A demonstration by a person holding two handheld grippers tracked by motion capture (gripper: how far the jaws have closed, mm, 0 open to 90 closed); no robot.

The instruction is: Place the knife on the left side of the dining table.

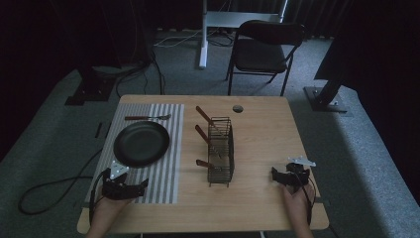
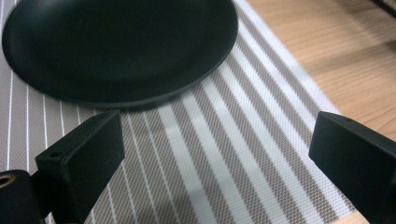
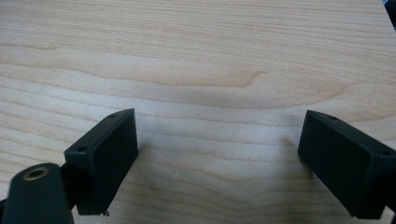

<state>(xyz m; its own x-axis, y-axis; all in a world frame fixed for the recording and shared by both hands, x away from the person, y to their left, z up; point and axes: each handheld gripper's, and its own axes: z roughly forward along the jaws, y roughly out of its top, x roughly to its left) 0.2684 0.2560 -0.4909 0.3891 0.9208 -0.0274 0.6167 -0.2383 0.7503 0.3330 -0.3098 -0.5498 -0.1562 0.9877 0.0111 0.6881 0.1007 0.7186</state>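
Now both jaws are wide and empty; the left gripper (image 1: 130, 188) should approach the black plate (image 1: 141, 144) rim low and level, while the right gripper (image 1: 283, 177) waits on the surface (image 1: 267, 134).

Black folding chair (image 1: 265, 49) and floor cables (image 1: 140, 74) beyond wooden table (image 1: 257, 198)

A round black plate (image 1: 141, 144) lies flat and empty on a grey-and-white striped placemat (image 1: 166, 178) at the table's left side. Its shallow, matte surface (image 2: 116, 46) sits near the mat's middle, its rim just ahead of the left gripper (image 1: 143, 184).
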